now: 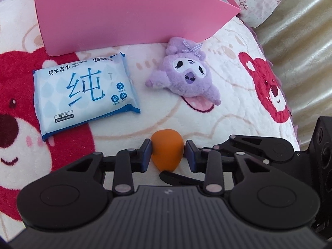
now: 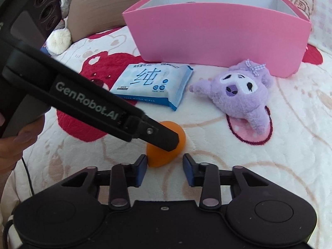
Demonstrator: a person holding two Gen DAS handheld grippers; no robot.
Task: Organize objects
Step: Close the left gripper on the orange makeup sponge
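Wipes pack (image 1: pixel 87 93): it lies flat on the bear-print blanket (image 1: pixel 232 112), furthest left of your loose items and just in front of the pink box (image 1: pixel 124 14).
Pink box: it stands open-topped behind everything. The right wrist view shows only grey inner walls; you cannot tell what, if anything, is inside.
Orange sponge (image 1: pixel 167 152): it sits on the blanket nearest you, between wipes and plush.
Left gripper (image 1: pixel 168 155): your pads bracket the sponge at a narrow gap. The left pad looks to be touching; the right pad shows a sliver of space, so call it framed rather than firmly held.
Right gripper (image 2: pixel 165 167): it is parted to a middling width with nothing between the pads, and its left pad is right against the sponge's near edge.
Purple plush (image 1: pixel 186 78): it lies face up to the right, its bow end near the box corner.
Risk, squeeze: the sponge looks soft and egg-shaped; closing off-centre could pop it forward out of the pads.
Risk, crowding: both grippers converge on one small thing, so one finger may knock the other or nudge the sponge away.
Risk, lift: a shallow hold could drop it short of the box wall.
Hidden: the left gripper's finger covers the sponge's top in the right view, and its underside contact is unseen.
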